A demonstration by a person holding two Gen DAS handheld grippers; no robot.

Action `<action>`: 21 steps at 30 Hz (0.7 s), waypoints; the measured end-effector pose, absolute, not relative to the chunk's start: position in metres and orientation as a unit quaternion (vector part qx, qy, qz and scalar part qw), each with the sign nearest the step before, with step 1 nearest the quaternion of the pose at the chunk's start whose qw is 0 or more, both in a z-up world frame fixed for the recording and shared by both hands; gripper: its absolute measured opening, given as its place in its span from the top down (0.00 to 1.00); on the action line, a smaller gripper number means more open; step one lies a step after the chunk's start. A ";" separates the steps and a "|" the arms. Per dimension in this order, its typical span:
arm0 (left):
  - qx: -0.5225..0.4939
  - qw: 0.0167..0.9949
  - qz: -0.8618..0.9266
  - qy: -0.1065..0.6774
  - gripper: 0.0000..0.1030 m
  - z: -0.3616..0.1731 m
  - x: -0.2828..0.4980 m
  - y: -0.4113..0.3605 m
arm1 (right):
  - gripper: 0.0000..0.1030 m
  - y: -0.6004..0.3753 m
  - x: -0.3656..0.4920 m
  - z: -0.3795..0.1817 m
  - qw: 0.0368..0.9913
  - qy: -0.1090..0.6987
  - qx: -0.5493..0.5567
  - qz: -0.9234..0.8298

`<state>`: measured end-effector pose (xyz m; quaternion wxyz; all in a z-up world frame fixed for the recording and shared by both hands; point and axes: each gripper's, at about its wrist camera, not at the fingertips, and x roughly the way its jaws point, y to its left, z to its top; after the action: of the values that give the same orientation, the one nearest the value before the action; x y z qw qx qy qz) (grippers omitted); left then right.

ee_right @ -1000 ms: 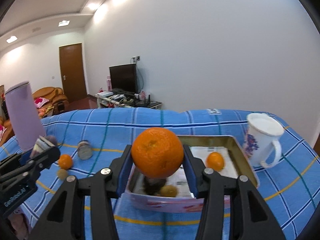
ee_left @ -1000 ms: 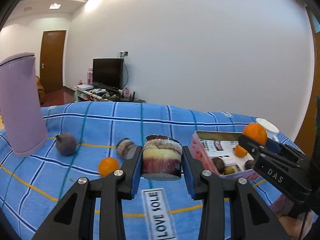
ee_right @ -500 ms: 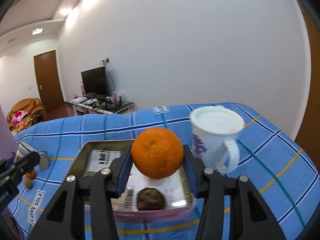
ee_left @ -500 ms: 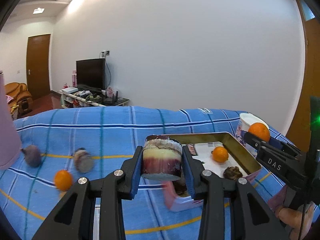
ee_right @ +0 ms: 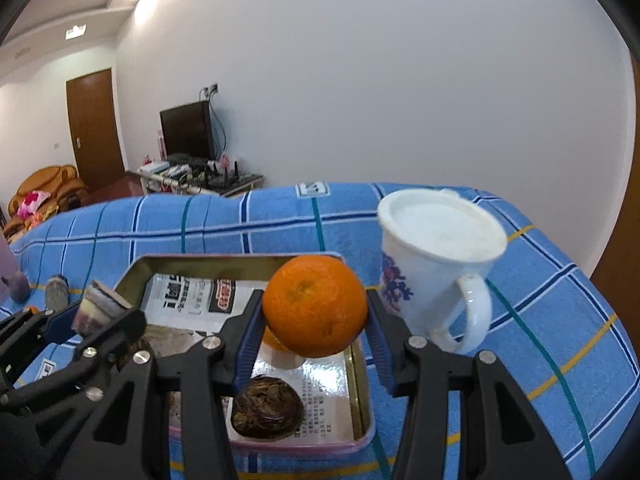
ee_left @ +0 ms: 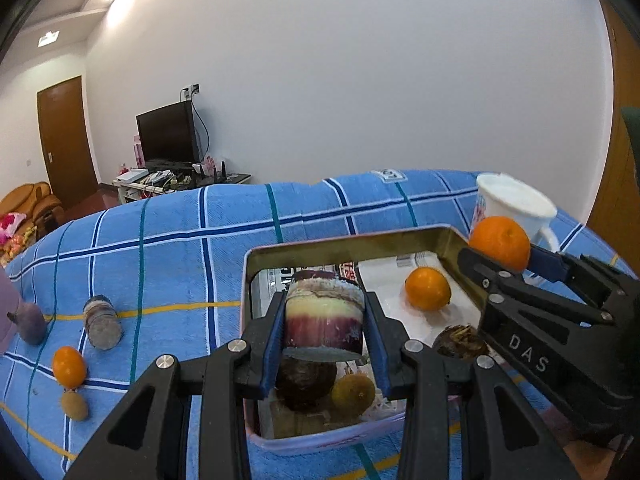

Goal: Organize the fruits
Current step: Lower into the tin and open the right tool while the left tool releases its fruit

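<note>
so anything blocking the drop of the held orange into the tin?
No barrier shows. The right gripper holds the orange above the tin, whose top is open. Directly beneath sit a smaller orange and a dark brown fruit, so it may land on them. The mug stands outside the tin.

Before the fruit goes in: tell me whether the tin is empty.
Not empty. The tin already holds a small orange, a dark round fruit, a kiwi and printed paper.
</note>
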<state>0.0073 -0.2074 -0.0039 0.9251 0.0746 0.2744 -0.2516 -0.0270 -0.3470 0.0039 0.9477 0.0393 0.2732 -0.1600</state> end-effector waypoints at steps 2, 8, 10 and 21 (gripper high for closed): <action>0.074 0.924 -0.250 0.280 0.62 -0.005 0.010 -0.208 | 0.50 -0.347 -0.022 0.000 0.945 0.285 0.040 -0.154; 0.078 0.923 -0.237 0.292 0.62 -0.008 0.017 -0.208 | 0.50 -0.345 -0.014 -0.007 0.940 0.307 0.033 -0.145; 0.079 0.923 -0.234 0.294 0.62 -0.009 0.018 -0.210 | 0.50 -0.346 -0.014 -0.008 0.940 0.308 0.034 -0.142; 0.085 0.917 -0.224 0.318 0.62 -0.014 0.028 -0.212 | 0.48 -0.343 -0.010 -0.012 0.938 0.323 0.041 -0.119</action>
<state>0.0277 -0.2125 -0.0144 0.9174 0.0848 0.3178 -0.2240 -0.0101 -0.3432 -0.0115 0.9380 0.0410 0.3229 -0.1193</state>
